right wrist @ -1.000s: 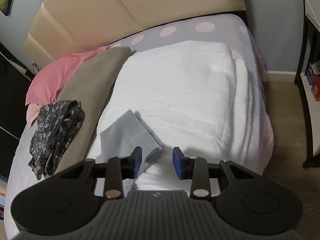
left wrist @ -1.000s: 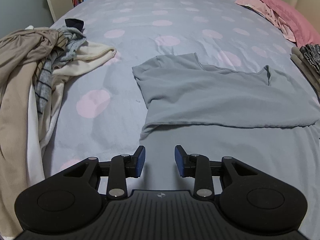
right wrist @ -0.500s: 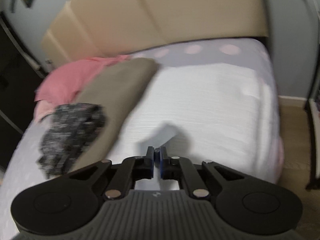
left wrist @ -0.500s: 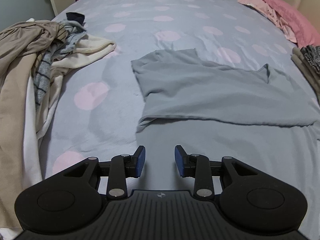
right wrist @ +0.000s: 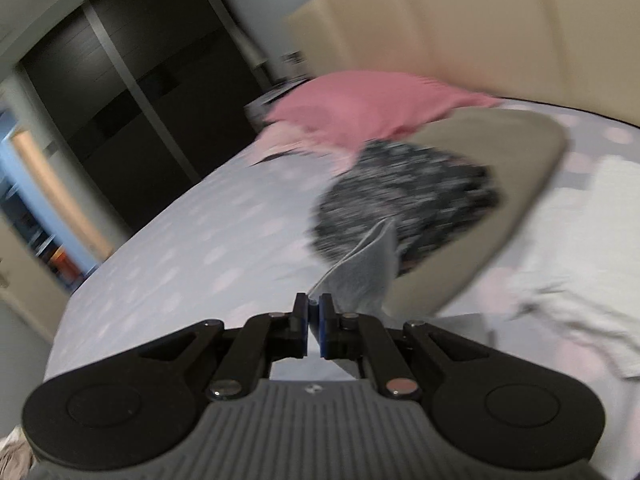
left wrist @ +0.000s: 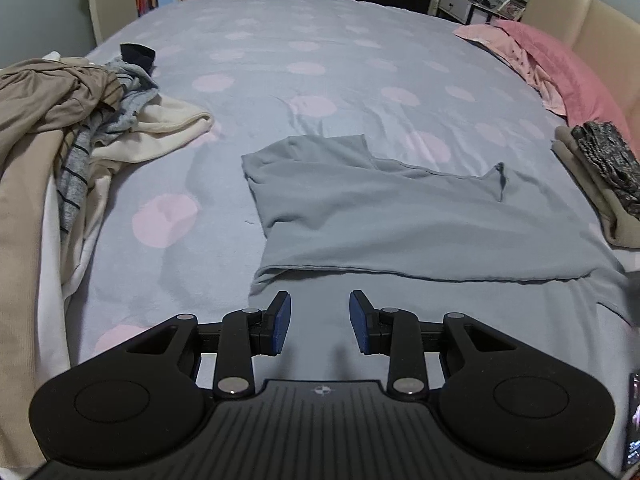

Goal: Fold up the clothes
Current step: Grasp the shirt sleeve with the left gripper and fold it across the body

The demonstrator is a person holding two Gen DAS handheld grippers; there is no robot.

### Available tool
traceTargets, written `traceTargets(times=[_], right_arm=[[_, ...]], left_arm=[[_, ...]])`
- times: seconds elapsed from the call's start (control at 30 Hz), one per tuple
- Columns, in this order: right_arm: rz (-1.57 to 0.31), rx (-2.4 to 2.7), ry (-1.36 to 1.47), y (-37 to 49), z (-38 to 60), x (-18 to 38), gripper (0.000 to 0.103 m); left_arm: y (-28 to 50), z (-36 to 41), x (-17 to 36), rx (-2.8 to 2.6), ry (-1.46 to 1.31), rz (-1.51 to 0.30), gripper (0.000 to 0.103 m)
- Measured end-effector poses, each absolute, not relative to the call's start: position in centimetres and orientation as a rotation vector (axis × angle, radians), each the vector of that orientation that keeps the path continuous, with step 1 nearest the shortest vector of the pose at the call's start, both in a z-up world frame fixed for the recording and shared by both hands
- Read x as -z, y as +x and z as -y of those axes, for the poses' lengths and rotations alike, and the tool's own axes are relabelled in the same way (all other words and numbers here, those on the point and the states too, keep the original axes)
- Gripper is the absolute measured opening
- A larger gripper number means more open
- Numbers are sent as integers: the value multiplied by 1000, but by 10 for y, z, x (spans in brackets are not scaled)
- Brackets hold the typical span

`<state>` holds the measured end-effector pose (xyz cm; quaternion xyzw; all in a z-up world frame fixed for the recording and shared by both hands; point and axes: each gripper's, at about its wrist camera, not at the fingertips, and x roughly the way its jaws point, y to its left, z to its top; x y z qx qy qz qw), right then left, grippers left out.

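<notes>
A grey t-shirt [left wrist: 400, 216] lies spread on the dotted bedspread [left wrist: 320, 60], partly folded over itself. My left gripper [left wrist: 320, 320] is open and empty, just short of the shirt's near fold. My right gripper [right wrist: 315, 320] is shut on a corner of the grey shirt [right wrist: 360, 276] and holds it lifted; this view is blurred by motion.
A heap of unfolded clothes [left wrist: 68, 128] lies at the left edge of the bed. A folded beige garment [left wrist: 600, 204] with a dark patterned piece [right wrist: 404, 200] on it sits at the right. Pink pillows [left wrist: 560, 68] lie by the beige headboard [right wrist: 480, 28].
My right gripper closed on the shirt corner, lifted it and swung left toward the bed's middle. My left gripper drew back slightly and stayed open.
</notes>
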<state>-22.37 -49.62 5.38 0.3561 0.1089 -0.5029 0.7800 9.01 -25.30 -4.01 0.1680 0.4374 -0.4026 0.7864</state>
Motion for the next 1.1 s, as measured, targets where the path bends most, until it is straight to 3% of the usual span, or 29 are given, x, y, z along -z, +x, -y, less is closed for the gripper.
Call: traceTargets(times=[0.37, 0.7, 0.8, 0.9, 1.1], right_arm=[[-348, 746, 739, -65, 439, -45, 6], [-609, 532, 716, 26, 397, 27, 6], [-666, 508, 738, 32, 397, 40, 14], [-695, 496, 770, 29, 400, 47, 29], [-659, 564, 797, 1, 423, 42, 34]], left_arm=[[116, 241, 38, 849, 301, -969, 30], [132, 237, 48, 866, 255, -998, 30], [131, 241, 50, 895, 243, -1000, 30], [130, 248, 53, 919, 234, -1005, 30], [124, 272, 67, 971, 237, -1016, 33]])
